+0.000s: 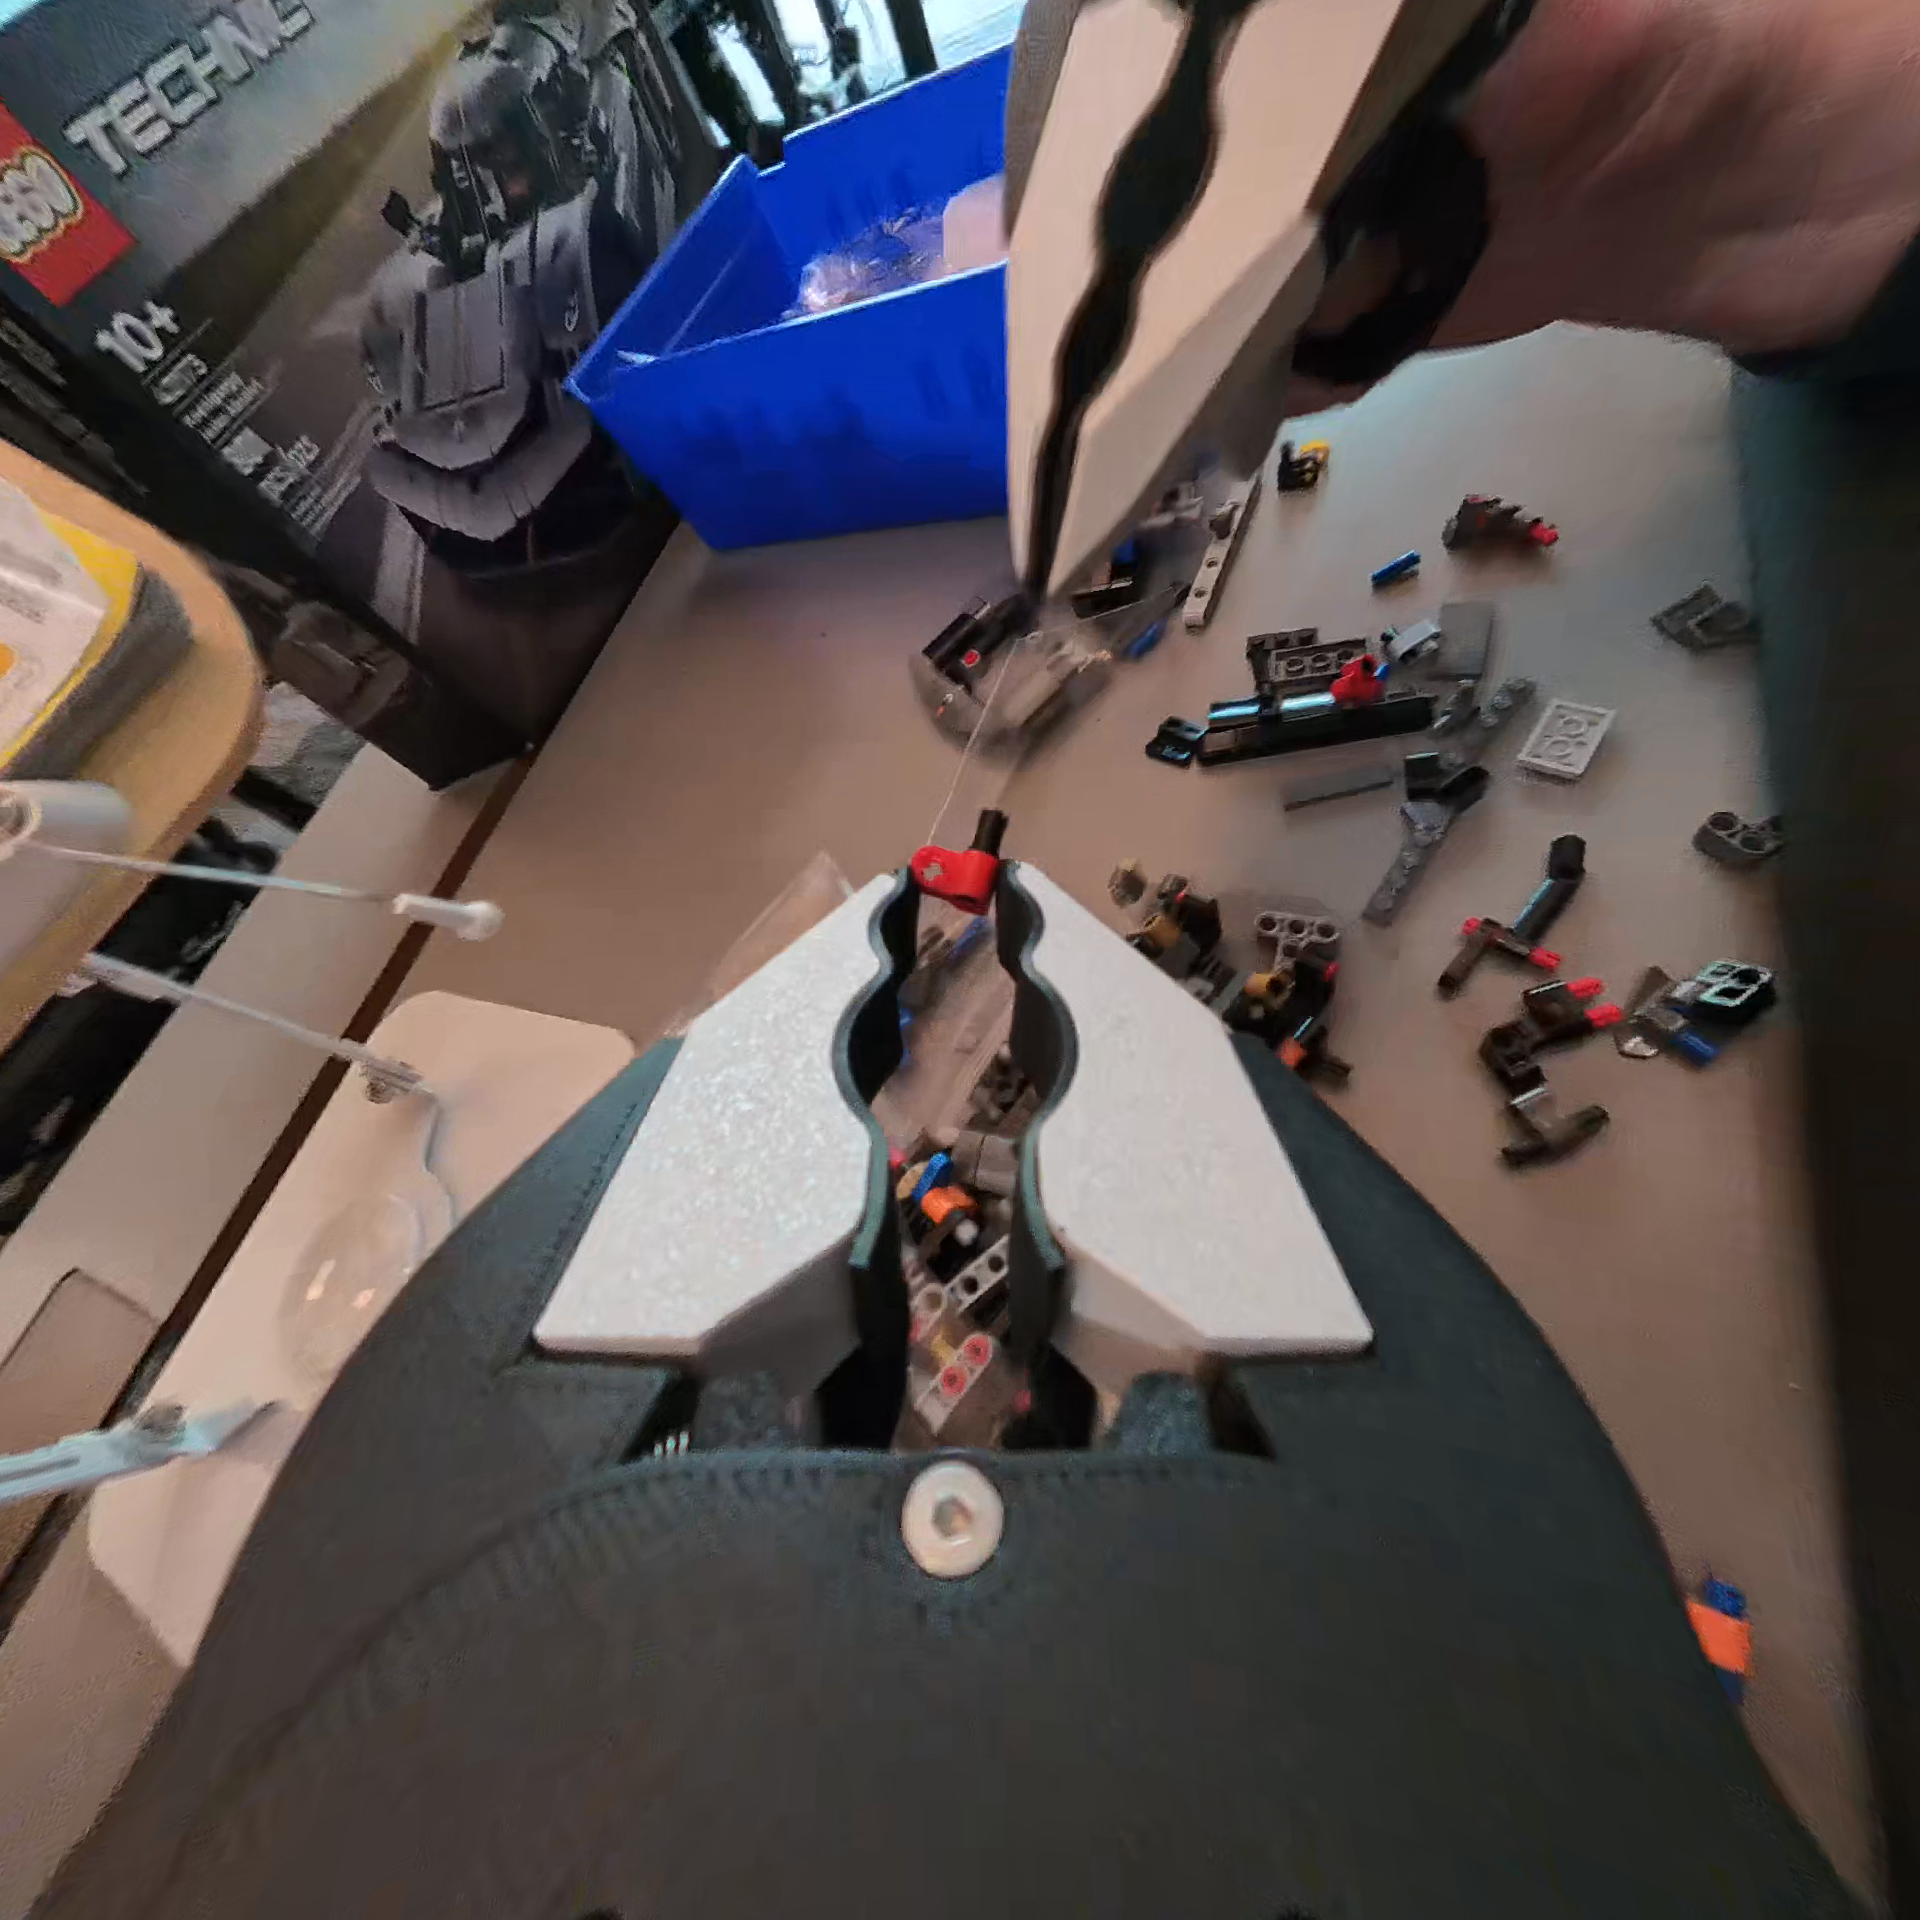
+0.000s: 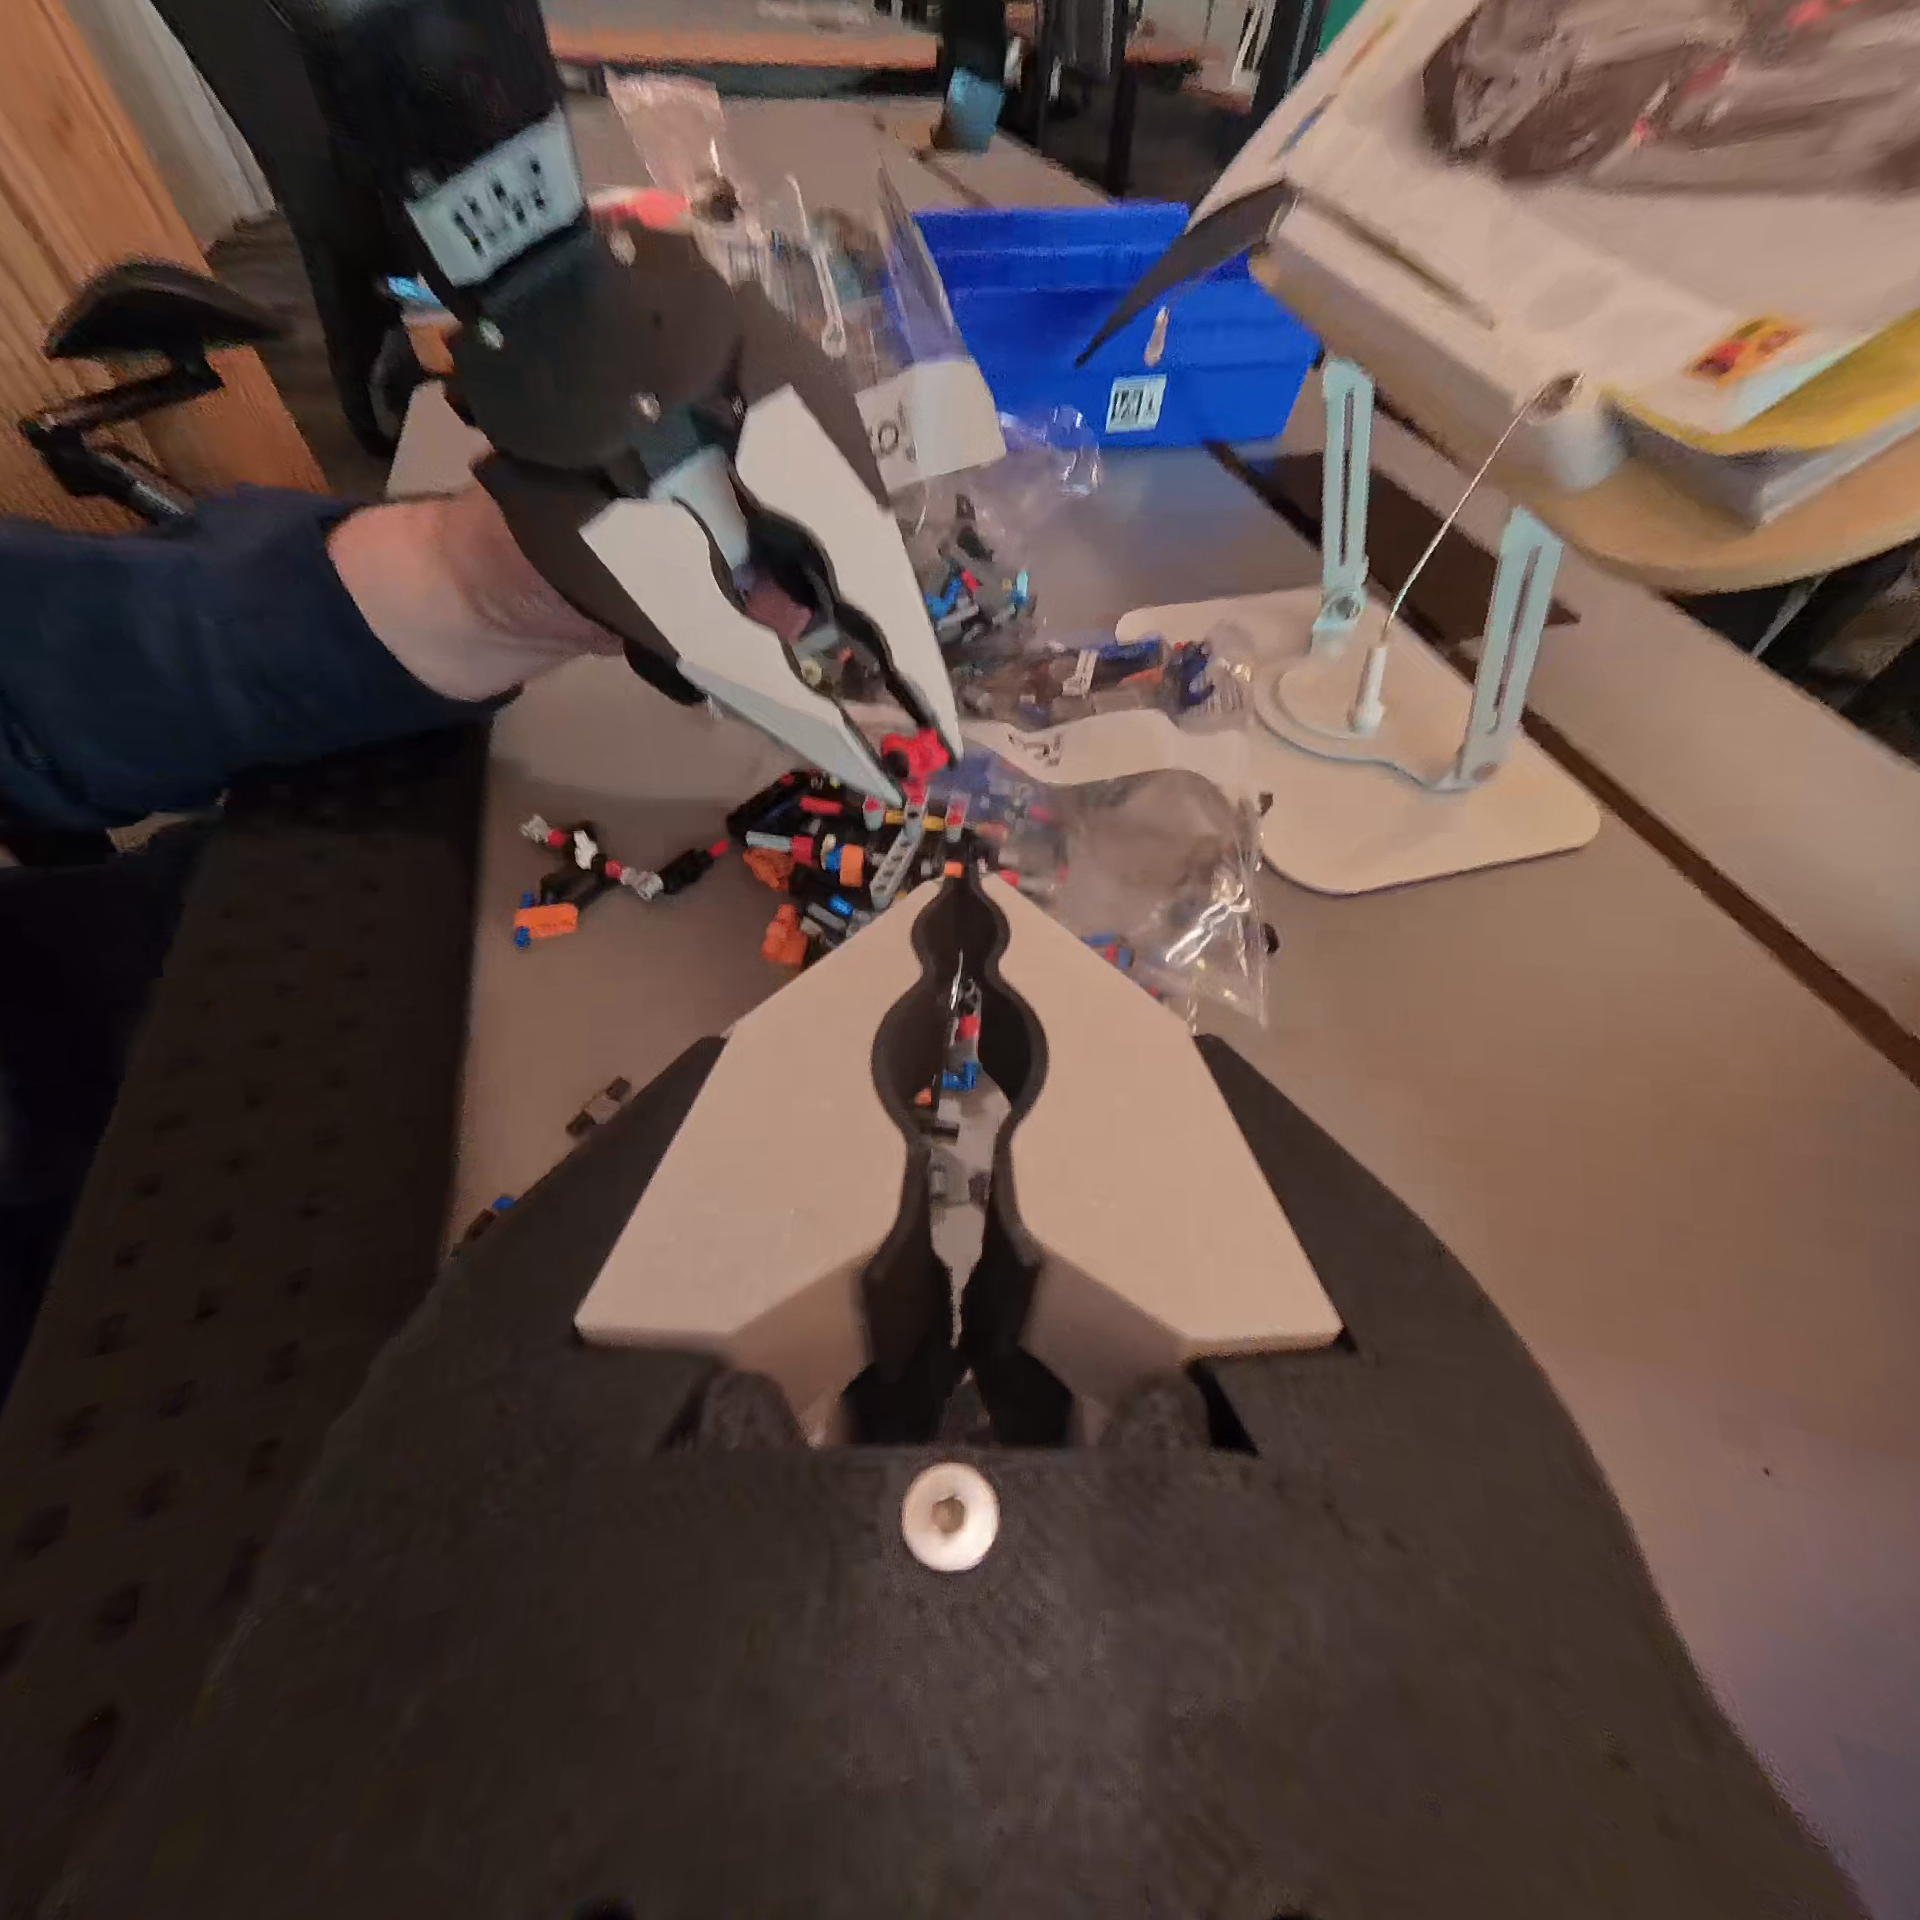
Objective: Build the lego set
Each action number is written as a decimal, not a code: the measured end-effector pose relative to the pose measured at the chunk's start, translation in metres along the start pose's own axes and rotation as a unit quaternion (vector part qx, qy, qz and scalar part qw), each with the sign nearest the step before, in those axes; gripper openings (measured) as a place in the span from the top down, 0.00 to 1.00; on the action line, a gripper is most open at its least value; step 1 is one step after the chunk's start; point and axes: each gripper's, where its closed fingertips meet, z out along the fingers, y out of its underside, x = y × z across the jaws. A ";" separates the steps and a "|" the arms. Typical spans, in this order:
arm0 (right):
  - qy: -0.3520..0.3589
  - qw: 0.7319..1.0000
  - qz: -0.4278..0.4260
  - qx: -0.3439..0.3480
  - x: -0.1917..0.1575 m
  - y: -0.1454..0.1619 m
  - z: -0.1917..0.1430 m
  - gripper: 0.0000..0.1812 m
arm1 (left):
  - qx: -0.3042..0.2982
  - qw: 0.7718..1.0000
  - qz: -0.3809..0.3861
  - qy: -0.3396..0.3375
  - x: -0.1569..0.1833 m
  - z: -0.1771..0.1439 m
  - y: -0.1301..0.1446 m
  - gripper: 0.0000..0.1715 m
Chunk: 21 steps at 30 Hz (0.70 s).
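My left gripper (image 1: pixel 956 883) is shut on a small red connector (image 1: pixel 951 871) with a black pin (image 1: pixel 989 831) through it, held above the table. It also shows in the right wrist view (image 2: pixel 914 771), where the red connector (image 2: pixel 914 753) sits at its tips over a pile of loose pieces (image 2: pixel 810 862). My right gripper (image 2: pixel 961 883) is shut, with thin film of a clear plastic bag (image 2: pixel 1164 873) running between its jaws. In the left wrist view the right gripper (image 1: pixel 1039 587) stands over that bag (image 1: pixel 1023 675), tips closed on its edge.
A blue bin (image 1: pixel 831 416) and the set's box (image 1: pixel 312 364) stand at the back. Loose pieces and part-built assemblies (image 1: pixel 1320 717) are spread on the table. A white book stand (image 2: pixel 1455 821) holds the booklet (image 2: pixel 1610 208). More bags of parts (image 2: pixel 935 457) lie behind the pile. Spacing between my two grippers at the tips: around 6 cm.
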 end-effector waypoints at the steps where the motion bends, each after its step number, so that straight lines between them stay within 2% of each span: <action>1: -0.001 1.000 -0.001 -0.015 0.000 0.006 0.005 1.00 | 0.007 1.000 -0.002 0.009 0.005 0.002 -0.004 0.93; 5: -0.015 1.000 -0.008 -0.022 -0.008 0.010 0.016 1.00 | -0.019 0.999 0.027 -0.016 0.004 0.009 0.005 0.93; 11: -0.036 0.998 0.040 -0.034 -0.012 0.017 0.033 0.94 | -0.031 0.994 0.096 -0.040 0.014 0.017 -0.002 0.93; 21: -0.104 0.988 0.114 -0.001 -0.022 0.010 0.033 0.96 | -0.042 0.987 0.143 -0.066 0.015 0.020 -0.003 0.93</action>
